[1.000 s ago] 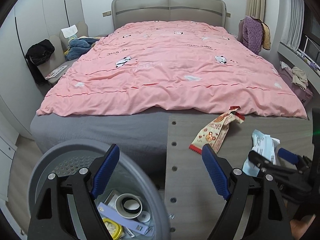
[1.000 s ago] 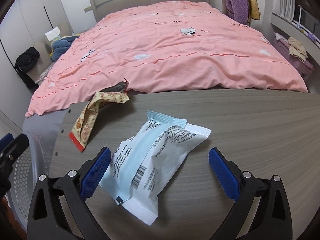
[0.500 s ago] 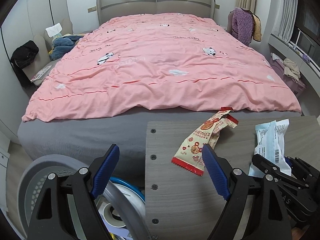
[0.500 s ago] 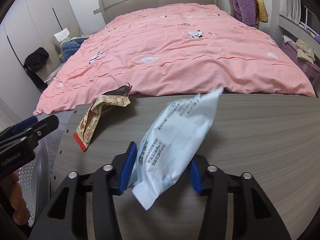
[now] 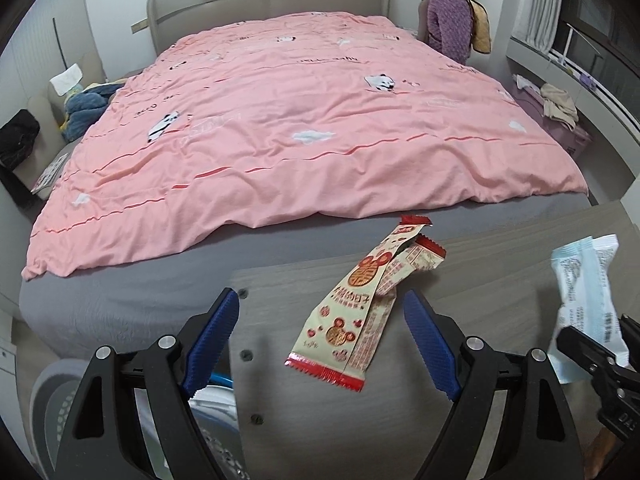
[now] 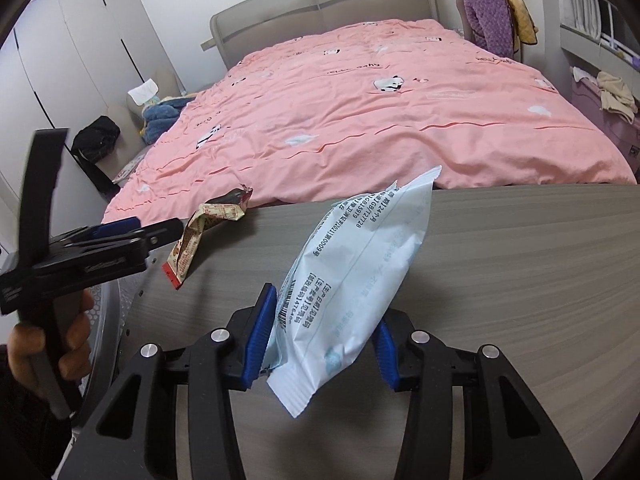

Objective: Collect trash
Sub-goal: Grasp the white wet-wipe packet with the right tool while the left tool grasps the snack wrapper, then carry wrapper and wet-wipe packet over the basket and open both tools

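Note:
My right gripper (image 6: 322,338) is shut on a white and light-blue plastic packet (image 6: 352,276) and holds it lifted above the grey wooden table (image 6: 500,280). The packet also shows at the right of the left wrist view (image 5: 588,292). My left gripper (image 5: 322,340) is open and empty, low over the table's left end, with a cream and red snack wrapper (image 5: 360,312) lying flat between its fingers. The same wrapper shows in the right wrist view (image 6: 200,236), next to the left gripper (image 6: 132,232).
A grey mesh trash bin (image 5: 44,412) stands on the floor left of the table, partly hidden by my left gripper. A bed with a pink duvet (image 5: 304,120) lies right behind the table. Clothes sit on a chair (image 5: 456,28) and a window ledge (image 5: 560,104).
My right gripper has closed on the packet and lifted it off the table. My left gripper has moved right, from over the bin to over the table by the snack wrapper.

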Available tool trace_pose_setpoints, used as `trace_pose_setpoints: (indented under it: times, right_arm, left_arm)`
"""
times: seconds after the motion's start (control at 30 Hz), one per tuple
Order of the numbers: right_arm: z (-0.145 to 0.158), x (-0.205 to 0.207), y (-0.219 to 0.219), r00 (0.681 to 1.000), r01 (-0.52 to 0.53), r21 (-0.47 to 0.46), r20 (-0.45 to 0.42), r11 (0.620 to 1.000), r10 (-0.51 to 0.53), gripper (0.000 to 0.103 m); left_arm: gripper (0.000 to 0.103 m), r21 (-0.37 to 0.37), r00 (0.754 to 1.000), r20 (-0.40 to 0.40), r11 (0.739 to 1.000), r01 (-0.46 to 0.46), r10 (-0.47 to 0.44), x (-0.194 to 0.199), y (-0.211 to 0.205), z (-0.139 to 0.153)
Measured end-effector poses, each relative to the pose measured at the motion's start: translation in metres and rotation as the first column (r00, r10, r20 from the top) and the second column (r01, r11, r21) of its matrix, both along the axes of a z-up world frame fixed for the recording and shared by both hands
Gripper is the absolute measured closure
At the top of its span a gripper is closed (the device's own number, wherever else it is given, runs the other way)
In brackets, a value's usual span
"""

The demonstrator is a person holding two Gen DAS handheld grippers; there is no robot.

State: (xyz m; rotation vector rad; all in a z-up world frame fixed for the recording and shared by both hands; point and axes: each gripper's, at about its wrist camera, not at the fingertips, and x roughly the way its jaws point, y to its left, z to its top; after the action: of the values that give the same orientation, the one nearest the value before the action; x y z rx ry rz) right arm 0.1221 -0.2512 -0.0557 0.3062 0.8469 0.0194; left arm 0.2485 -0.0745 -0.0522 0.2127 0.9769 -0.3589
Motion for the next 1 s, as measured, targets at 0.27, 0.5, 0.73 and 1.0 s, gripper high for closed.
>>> trace_pose_setpoints:
  times: [0.27, 0.5, 0.73, 1.0]
  right_arm:
    - [0.003, -0.008, -0.019, 0.999, 0.013, 0.038, 0.032, 0.999, -0.015, 0.058]
    - [-0.001, -0.013, -0.028, 0.999, 0.022, 0.057, 0.036, 0.998, -0.024, 0.058]
    - [-0.002, -0.016, -0.03, 0.999, 0.021, 0.066, 0.037, 0.998, -0.024, 0.058]
    - [0.002, -0.028, -0.025, 0.999, 0.004, 0.057, 0.041, 0.998, -0.006, 0.058]
  left_arm:
    - [0.022, 0.017, 0.997, -0.05, 0.998, 0.067, -0.066, 0.018, -0.024, -0.017]
    - [0.034, -0.005, 0.994, -0.074, 0.997, 0.075, -0.075, 0.023, -0.034, -0.025]
    - [0.066, -0.029, 0.993, -0.089, 0.997, 0.074, -0.077, 0.006, -0.036, -0.024]
    - [0.066, -0.08, 0.994, -0.098, 0.996, 0.049, -0.056, -0.05, -0.021, -0.017]
